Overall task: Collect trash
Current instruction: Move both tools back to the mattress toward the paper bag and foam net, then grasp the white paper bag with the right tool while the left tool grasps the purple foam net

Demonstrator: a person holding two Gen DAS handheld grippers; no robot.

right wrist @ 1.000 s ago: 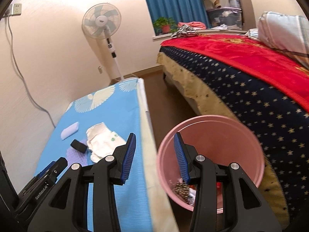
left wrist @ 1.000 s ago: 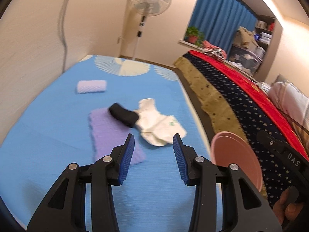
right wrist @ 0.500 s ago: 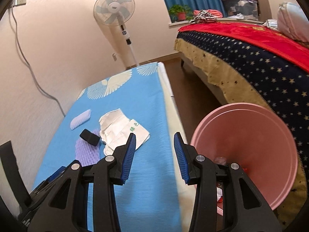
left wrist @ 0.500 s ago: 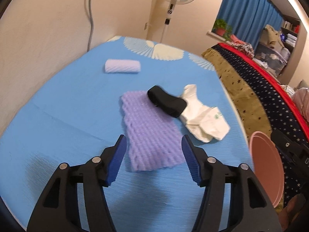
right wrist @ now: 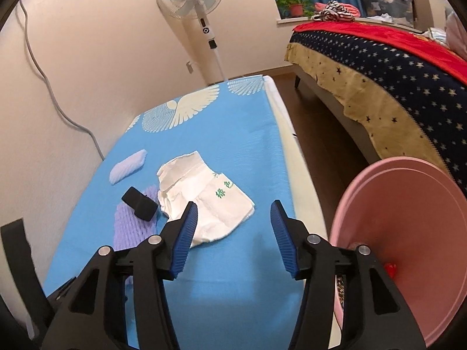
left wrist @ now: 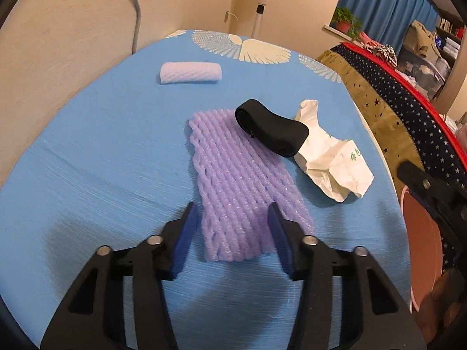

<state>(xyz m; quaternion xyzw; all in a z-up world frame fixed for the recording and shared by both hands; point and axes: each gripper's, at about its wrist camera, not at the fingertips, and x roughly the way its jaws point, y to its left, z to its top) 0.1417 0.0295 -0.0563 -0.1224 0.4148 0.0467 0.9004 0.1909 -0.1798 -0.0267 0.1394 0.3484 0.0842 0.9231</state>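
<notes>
**Ana:** While both claws hang apart and hold nothing, where does the trash lie?

**Ben:** On the blue counter [left wrist: 87,157]. A purple foam net [left wrist: 239,192] lies flat at the centre of the left wrist view. Its near end sits between the fingers of the left claw [left wrist: 232,233], which is spread wide. A black strap [left wrist: 271,129] rests on its far end, touching a crumpled white paper bag [left wrist: 332,157] to the right.

**Ana:** Which way does the net run?

**Ben:** Its long axis runs away from the left claw, slightly up and left in the frame. I judge the left claw nearer to it.

**Ana:** And the right claw?

**Ben:** The right claw [right wrist: 233,233] is also released. The paper bag lies just ahead, at its left finger. A pink bin [right wrist: 408,233] stands at lower right, beside the counter. A small white foam roll [left wrist: 191,73] lies farther off, upper left.
</notes>
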